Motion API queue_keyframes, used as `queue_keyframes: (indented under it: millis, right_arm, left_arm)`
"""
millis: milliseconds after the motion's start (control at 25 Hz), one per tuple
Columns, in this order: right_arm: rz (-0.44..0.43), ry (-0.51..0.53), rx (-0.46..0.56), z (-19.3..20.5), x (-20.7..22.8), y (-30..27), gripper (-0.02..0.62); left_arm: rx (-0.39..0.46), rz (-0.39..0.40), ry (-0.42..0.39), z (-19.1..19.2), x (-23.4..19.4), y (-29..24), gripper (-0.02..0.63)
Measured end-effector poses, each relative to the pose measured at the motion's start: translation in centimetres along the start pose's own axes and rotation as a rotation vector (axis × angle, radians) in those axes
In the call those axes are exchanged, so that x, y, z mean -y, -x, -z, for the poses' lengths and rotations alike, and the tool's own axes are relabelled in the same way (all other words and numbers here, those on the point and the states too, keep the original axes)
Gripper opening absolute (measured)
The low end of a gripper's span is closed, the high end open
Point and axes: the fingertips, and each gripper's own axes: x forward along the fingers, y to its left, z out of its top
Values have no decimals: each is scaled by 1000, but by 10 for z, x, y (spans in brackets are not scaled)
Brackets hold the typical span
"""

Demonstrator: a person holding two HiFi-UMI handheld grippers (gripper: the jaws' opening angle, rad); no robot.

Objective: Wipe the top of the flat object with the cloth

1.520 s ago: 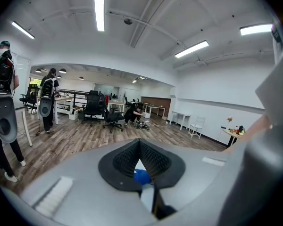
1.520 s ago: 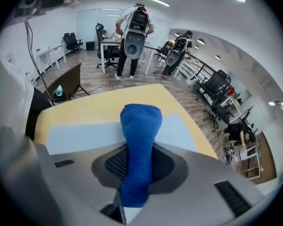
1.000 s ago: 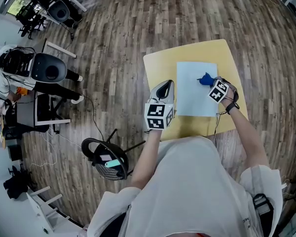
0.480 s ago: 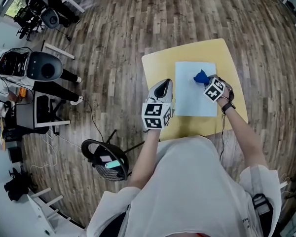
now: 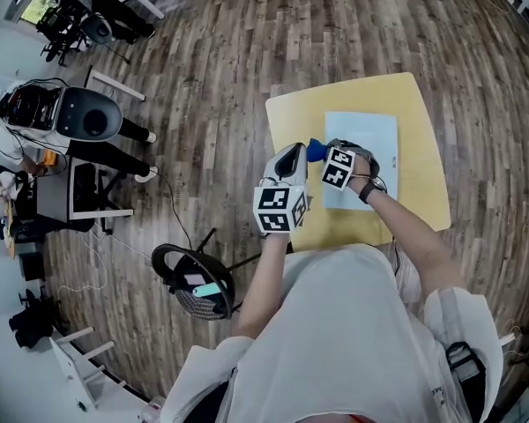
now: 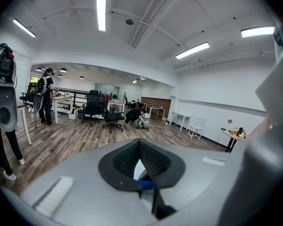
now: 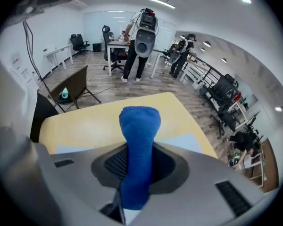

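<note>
Head view: nearest, at lower centre, the left gripper (image 5: pixel 291 159) hangs over the table's near-left edge. In the left gripper view its jaws are drawn together with only a thin sliver between the pads, and nothing is held. Just to its right, the right gripper (image 5: pixel 324 155) has its jaws clamped on the cloth (image 5: pixel 314 150), a blue bunch that sticks out past the tips. In the right gripper view the cloth (image 7: pixel 137 140) stands up from between the dark pads. The flat object, a pale blue sheet (image 5: pixel 370 144), lies in the middle of the yellow table (image 5: pixel 414 113). The cloth sits at the sheet's left edge, seemingly over bare table rather than on the sheet, and I cannot tell whether it touches the surface. This looks like the wiping step, with the cloth at the far left end of a pass. The next move likely calls for bringing the cloth back right over the sheet and keeping it pressed flat, perhaps with the left gripper steadying the sheet. Beyond the table lies wood floor (image 5: pixel 212 77). No brand or writing can be read; only the square markers on the gripper cubes show.
</note>
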Motion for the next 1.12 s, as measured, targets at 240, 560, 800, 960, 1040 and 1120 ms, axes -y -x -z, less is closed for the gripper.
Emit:
queue_keyframes:
  millis: [240, 560, 800, 960, 1040, 1120]
  right_arm:
    - [60, 13, -42, 42, 5, 9, 89]
    - [141, -143, -159, 145, 34, 46, 89]
    - [181, -283, -204, 201, 48, 75, 89]
    - [185, -321, -211, 215, 50, 82, 89]
    - [181, -301, -234, 216, 49, 82, 89]
    - [171, -275, -247, 208, 47, 82, 89]
  left_arm:
    - [6, 2, 27, 5, -3, -3, 5]
    - [-11, 72, 32, 4, 17, -27, 5]
    - [-18, 96, 25, 0, 26, -29, 5]
    - [-14, 100, 24, -2, 30, -30, 5]
    - [-13, 99, 25, -2, 29, -29, 5]
    - [-11, 93, 27, -1, 26, -25, 5]
